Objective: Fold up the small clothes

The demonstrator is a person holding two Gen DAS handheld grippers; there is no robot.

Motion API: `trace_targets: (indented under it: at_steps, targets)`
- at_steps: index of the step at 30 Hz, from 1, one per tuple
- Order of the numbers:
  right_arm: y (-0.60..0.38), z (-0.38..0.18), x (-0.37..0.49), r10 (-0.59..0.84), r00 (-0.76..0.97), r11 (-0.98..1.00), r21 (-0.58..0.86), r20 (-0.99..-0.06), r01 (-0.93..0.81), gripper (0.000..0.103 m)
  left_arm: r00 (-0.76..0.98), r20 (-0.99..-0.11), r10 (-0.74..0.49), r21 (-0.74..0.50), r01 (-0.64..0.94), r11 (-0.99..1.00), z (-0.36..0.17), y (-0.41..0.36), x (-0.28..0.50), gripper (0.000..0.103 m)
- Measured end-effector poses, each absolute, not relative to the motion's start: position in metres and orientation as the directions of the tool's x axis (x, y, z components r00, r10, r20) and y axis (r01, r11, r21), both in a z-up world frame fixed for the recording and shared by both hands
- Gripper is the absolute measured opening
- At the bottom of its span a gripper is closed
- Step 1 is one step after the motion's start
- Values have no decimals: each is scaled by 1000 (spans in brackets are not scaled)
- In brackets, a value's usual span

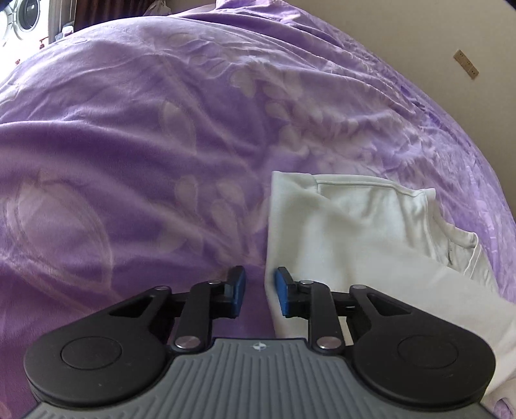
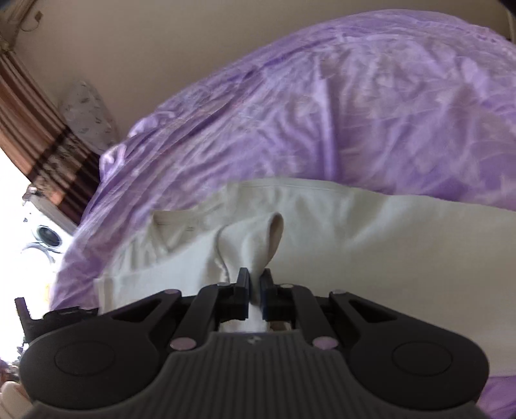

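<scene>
A white garment (image 1: 348, 232) lies partly folded on a purple blanket (image 1: 129, 145). In the left wrist view my left gripper (image 1: 260, 283) is open, its blue pads on either side of the garment's left edge, holding nothing. In the right wrist view my right gripper (image 2: 256, 283) is shut on a pinched fold of the white garment (image 2: 354, 232), which rises in a small peak just beyond the fingertips. The garment's neckline (image 2: 171, 225) shows to the left.
The purple blanket (image 2: 322, 112) covers the bed on all sides. A beige wall (image 2: 129, 38) is behind it, a brown curtain (image 2: 38, 135) and a washing machine (image 1: 22, 19) stand at the left. A patterned pillow (image 2: 87, 112) leans on the wall.
</scene>
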State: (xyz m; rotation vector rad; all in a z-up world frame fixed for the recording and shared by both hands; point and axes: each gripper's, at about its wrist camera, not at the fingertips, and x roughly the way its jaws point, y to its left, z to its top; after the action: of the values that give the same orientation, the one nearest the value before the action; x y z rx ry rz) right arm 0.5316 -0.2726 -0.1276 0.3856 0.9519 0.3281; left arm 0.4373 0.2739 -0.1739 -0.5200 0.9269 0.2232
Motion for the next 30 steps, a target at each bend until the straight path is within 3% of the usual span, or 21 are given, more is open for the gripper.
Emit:
trace_targets:
  at_steps: [5, 10, 18, 23, 30]
  targets:
    - [-283, -177, 544, 367, 474, 911, 412, -800, -8, 4, 589, -807, -36, -324, -391, 862, -166, 276, 433, 28]
    - [-290, -182, 540, 310, 481, 930, 367, -820, 27, 27, 574, -818, -45, -287, -338, 896, -142, 271, 414, 29]
    - [-281, -170, 519, 312, 478, 943, 331, -821, -46, 27, 573, -816, -71, -214, -186, 959, -123, 231, 369, 34]
    - [-279, -199, 515, 236, 419, 963, 269, -877, 20, 26, 483, -875, 39, -70, -206, 976, -140, 216, 364, 37]
    - [-301, -161, 493, 229, 468, 962, 271, -853, 23, 26, 494, -868, 54, -72, -233, 970, -119, 219, 350, 37]
